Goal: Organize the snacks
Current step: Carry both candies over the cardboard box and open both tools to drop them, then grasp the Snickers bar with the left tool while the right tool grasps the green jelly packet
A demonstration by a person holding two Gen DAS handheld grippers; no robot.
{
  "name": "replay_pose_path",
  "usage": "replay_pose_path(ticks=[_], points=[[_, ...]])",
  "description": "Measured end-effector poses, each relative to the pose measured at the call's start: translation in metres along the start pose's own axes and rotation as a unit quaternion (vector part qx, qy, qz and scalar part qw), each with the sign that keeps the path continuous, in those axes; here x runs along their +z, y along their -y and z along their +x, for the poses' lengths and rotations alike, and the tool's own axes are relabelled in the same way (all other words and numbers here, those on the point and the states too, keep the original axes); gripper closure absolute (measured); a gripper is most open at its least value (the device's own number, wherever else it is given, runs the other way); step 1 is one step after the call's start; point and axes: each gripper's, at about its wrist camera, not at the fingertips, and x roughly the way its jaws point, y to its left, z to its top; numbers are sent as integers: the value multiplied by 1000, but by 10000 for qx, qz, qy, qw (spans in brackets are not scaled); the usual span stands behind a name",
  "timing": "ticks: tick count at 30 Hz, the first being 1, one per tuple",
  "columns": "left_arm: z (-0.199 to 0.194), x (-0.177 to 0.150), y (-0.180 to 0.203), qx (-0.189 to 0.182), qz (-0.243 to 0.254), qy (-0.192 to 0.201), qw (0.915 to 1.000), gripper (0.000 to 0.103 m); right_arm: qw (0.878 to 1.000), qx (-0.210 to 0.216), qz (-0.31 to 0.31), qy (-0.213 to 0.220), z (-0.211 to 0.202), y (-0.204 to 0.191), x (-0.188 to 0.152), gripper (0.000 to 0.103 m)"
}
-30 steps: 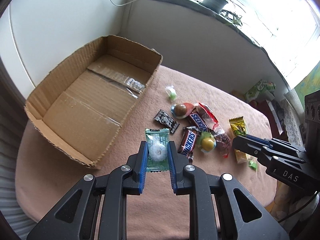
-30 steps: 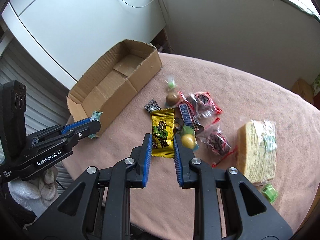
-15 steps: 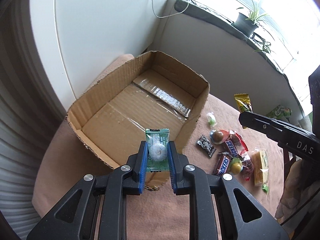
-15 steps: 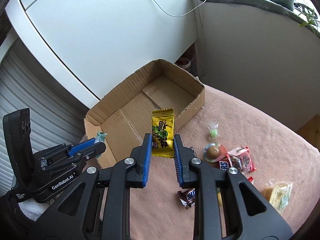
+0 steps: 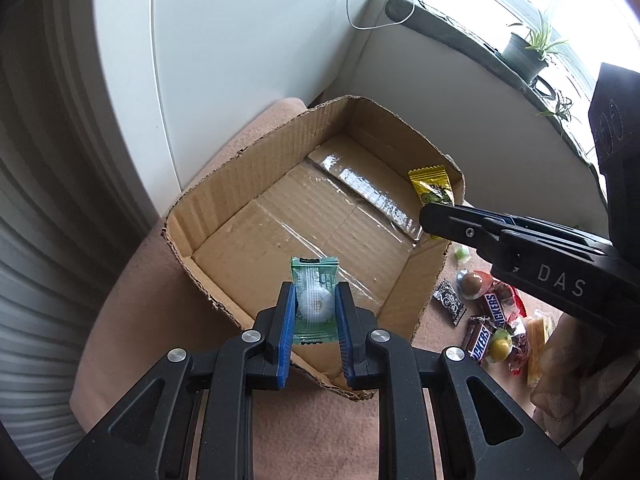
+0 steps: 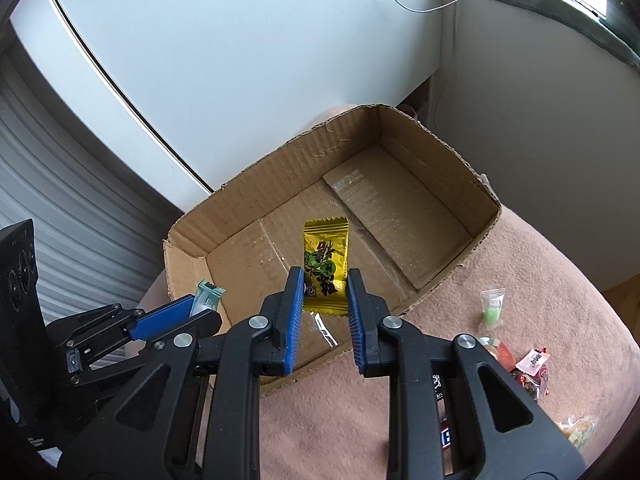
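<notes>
You are at the drop-off step: your left claw (image 5: 315,312) pinches a green candy packet (image 5: 314,294) above the near end of the cardboard box (image 5: 280,152), and your right claw (image 6: 323,300) pinches a yellow snack packet (image 6: 325,266) over its middle. Next, I judge, spread each claw and let go. The box floor is bare; mind the ragged near rim. Other snacks (image 5: 486,322) wait on the tabletop (image 5: 132,292), right.

Green (image 5: 315,300) and yellow packets (image 6: 325,266) above box (image 6: 248,184)
</notes>
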Motion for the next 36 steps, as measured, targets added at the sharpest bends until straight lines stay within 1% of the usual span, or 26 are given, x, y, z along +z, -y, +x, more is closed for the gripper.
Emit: replay_pose_path(ticks=[4,5,7,8,9,10,11,12,21,28,31,36], points=[[0,1,-3,58,-8,15,10000,84,10000,25,-28,-28,3,-3,1,81],[0,2,-3,72,-26,9,10000,83,10000,14,-45,-27,3,-3,1,79],[1,3,-4,77,-73,-27,9999,83,10000,-41,-55,6,2,-4,1,56],[2,3,-4,63,-75,-57,9999,82,9999,-82,-42,57,1,-3,1,34],[3,3,-4,91,-59,-78,9999,77,9999,-94,-14,121,-1,-3,0,23],[3,3,-3,144,-50,-87,9998,73,9998,-83,27,165,-3,-1,0,22],[3,3,-3,167,-61,-90,9998,67,9998,-71,71,179,-5,0,0,22],[3,2,-4,147,-78,-83,9998,66,9997,-72,115,180,-6,2,0,22],[-1,1,-1,99,-47,-51,9999,66,9988,-109,376,307,-27,19,-8,21],[-8,0,6,-54,-59,-32,10000,66,9968,-162,610,488,-57,36,-28,21],[-12,-2,13,-143,6,-30,9999,66,9947,-224,802,596,-76,51,-41,21],[-13,-7,31,-301,199,-89,9993,66,9887,-352,1279,692,-108,87,-64,21]])
